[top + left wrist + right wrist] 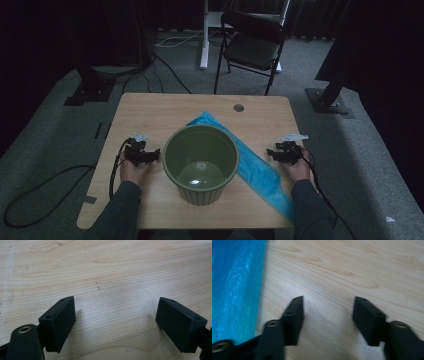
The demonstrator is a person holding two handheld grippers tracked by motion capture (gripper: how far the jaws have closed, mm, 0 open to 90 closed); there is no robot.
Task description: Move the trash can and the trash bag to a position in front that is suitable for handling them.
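Note:
A green ribbed bin (201, 165) stands upright and empty near the table's front middle. A blue plastic bag (257, 172) lies flat under and to the right of it, reaching the front edge; its edge (235, 287) shows at the left of the right gripper view. My left gripper (156, 155) rests on the wood just left of the bin, jaws open over bare table (116, 312). My right gripper (271, 151) sits at the bag's right side, open, with only wood between its fingers (328, 315).
The wooden table (150, 110) has a round cable hole (238, 107) at the back. A black folding chair (252, 42) and stand bases stand on the carpet behind. Cables trail off the table's left and right sides.

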